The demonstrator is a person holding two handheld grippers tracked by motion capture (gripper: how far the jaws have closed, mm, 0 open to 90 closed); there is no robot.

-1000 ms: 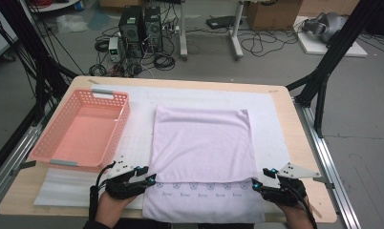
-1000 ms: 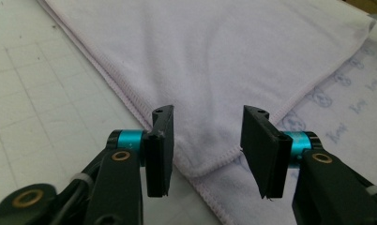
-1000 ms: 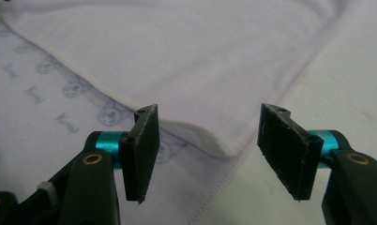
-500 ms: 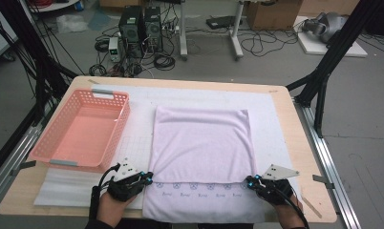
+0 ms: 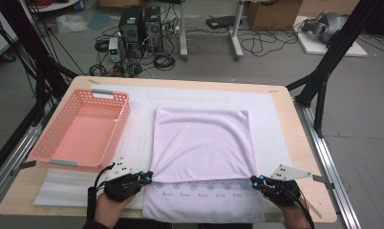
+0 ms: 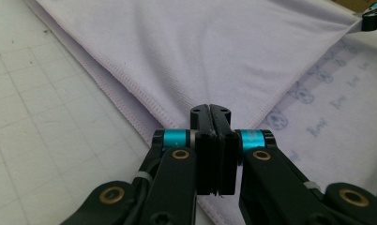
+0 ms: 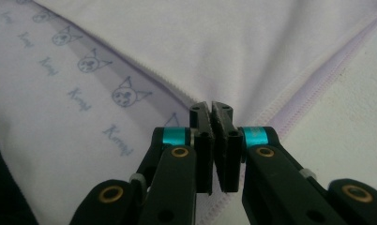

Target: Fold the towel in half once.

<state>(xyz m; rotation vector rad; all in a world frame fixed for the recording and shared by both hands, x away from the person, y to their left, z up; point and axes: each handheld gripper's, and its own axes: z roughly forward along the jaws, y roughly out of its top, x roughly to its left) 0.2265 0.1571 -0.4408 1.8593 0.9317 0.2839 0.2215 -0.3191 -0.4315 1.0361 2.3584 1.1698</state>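
Lower centre of the high view: a soft, pale lilac cloth (image 5: 202,143) with stitched hems lies flat on the white gridded mat (image 5: 271,119), its top layer folded over a printed band along the near edge. A pink plastic lattice basket (image 5: 82,131) sits at left. My left gripper (image 5: 144,177) has just clamped fully onto the folded layer's lower-left corner. My right gripper (image 5: 257,181), likewise just closed, pinches the lower-right corner.

The basket (image 5: 80,131) lies left of the cloth (image 5: 202,143), both on the table (image 5: 302,143).
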